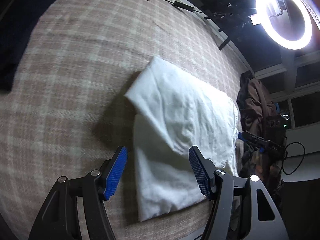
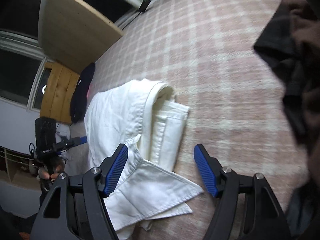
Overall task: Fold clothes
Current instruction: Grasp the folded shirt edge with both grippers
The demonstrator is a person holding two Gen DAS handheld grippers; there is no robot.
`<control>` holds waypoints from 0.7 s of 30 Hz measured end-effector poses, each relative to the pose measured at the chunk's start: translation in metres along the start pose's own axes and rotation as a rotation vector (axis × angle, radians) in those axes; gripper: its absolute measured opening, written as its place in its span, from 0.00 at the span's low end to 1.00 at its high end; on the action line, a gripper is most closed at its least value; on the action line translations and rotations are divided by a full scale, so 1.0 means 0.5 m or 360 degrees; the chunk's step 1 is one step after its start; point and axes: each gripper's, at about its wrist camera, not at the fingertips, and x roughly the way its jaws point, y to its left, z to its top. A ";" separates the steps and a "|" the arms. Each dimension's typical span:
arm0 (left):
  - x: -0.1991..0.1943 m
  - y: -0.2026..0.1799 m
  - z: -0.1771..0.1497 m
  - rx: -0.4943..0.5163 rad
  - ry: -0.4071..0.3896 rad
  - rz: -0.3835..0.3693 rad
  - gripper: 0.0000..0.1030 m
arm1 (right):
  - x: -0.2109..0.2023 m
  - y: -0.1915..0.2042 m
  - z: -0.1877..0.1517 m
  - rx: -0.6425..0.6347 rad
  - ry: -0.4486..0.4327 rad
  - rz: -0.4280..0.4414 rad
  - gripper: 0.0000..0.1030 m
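The white shirt [image 2: 124,120] is left folded on the checked bed [image 2: 220,60]; both the left tongs [image 1: 158,172] and right tongs [image 2: 161,170] are held wide and empty, so it lies undisturbed.

A lit ring light [image 1: 284,18] glares beside dark windows [image 2: 18,76] and wooden boards [image 2: 60,92].

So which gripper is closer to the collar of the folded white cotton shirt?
Right. The right gripper hangs open right over the collar of the folded white cotton shirt. The left gripper, also open, sits over the shirt's opposite, plain folded end.
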 end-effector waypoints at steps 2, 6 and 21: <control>0.013 -0.007 0.008 0.0010 0.0023 -0.0018 0.60 | 0.011 0.006 0.001 -0.0018 0.0025 0.0043 0.70; 0.041 -0.028 0.013 0.0065 0.0086 0.0001 0.60 | 0.033 0.022 -0.006 -0.0064 0.0055 0.0154 0.74; 0.045 -0.043 0.005 0.0191 0.0147 0.0147 0.67 | 0.053 0.057 -0.008 -0.0244 0.0028 0.0196 0.91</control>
